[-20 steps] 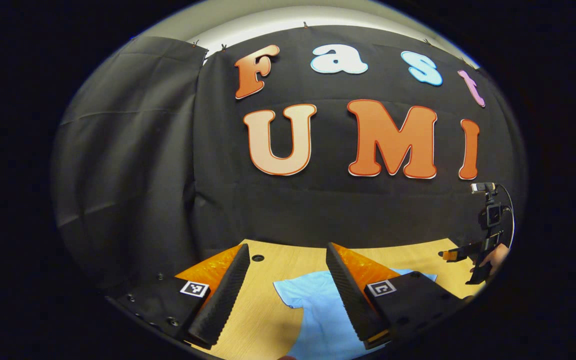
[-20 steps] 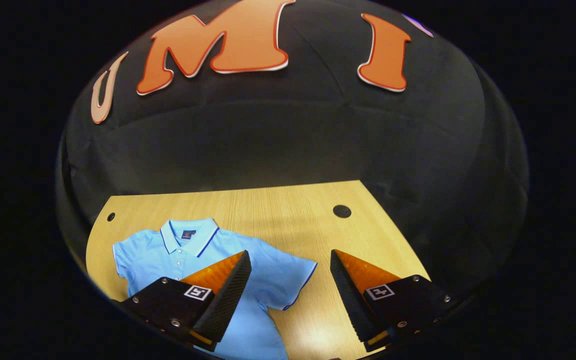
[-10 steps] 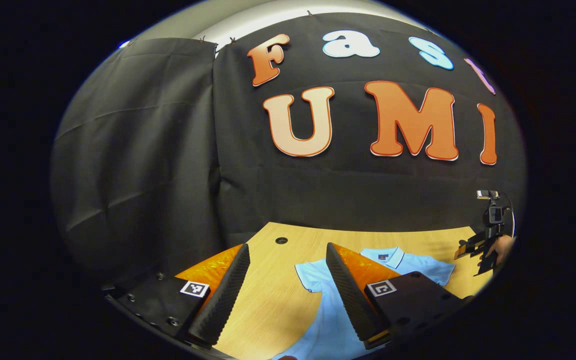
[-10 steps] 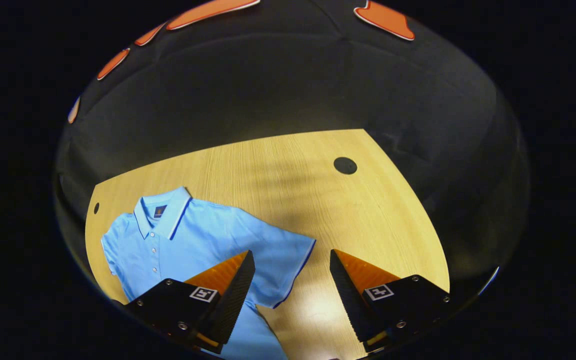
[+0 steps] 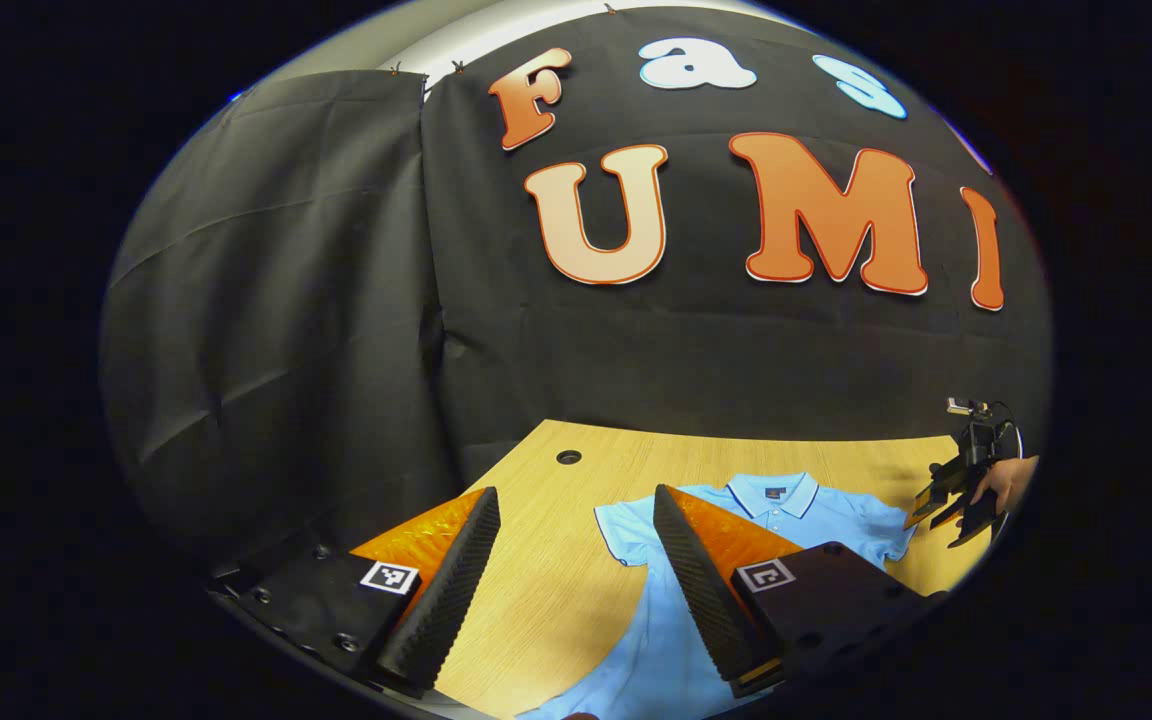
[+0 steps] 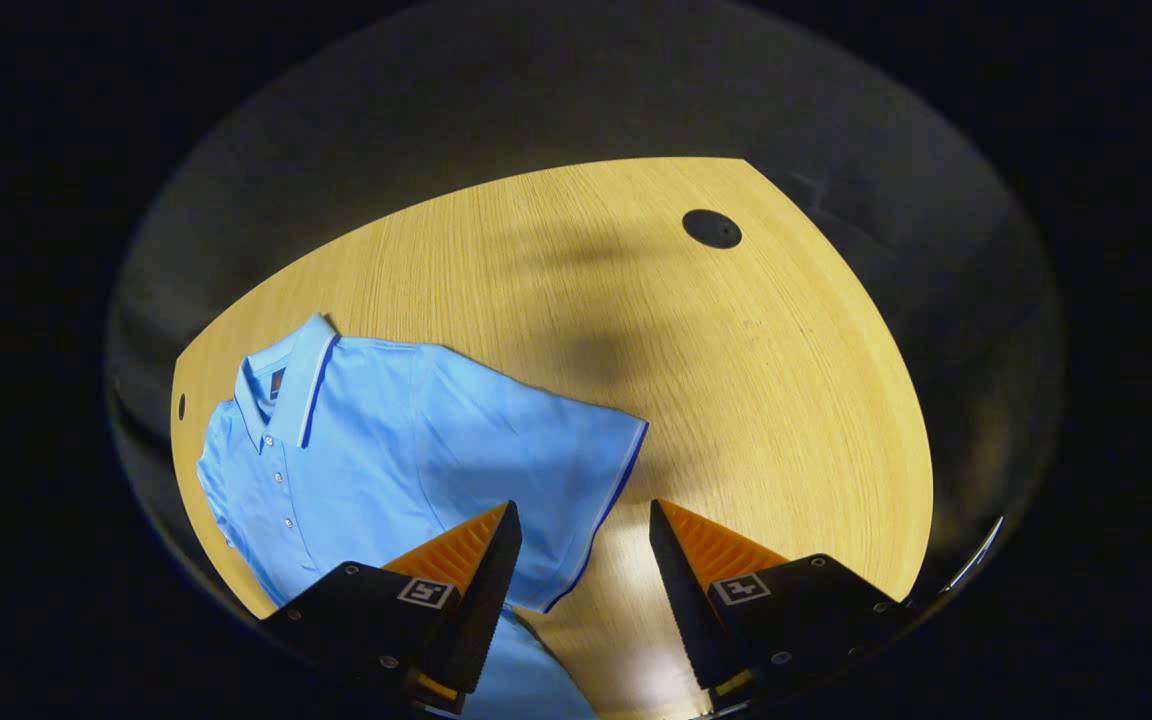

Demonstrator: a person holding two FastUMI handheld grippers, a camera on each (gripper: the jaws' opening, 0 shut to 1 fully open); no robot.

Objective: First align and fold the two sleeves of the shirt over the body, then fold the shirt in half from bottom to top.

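Fingers (image 6: 481, 590) hide the shirt's (image 6: 386, 440) lower body.

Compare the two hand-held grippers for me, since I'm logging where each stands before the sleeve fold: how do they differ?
The right hand-held gripper straddles the dark-trimmed edge of one sleeve, one finger over cloth, one over bare table. The left hand-held gripper has bare wood in its gap beside the other sleeve. The right looks steeply down; the left looks more level, toward the wall. Both are open, holding nothing, and the shirt lies flat, unfolded.
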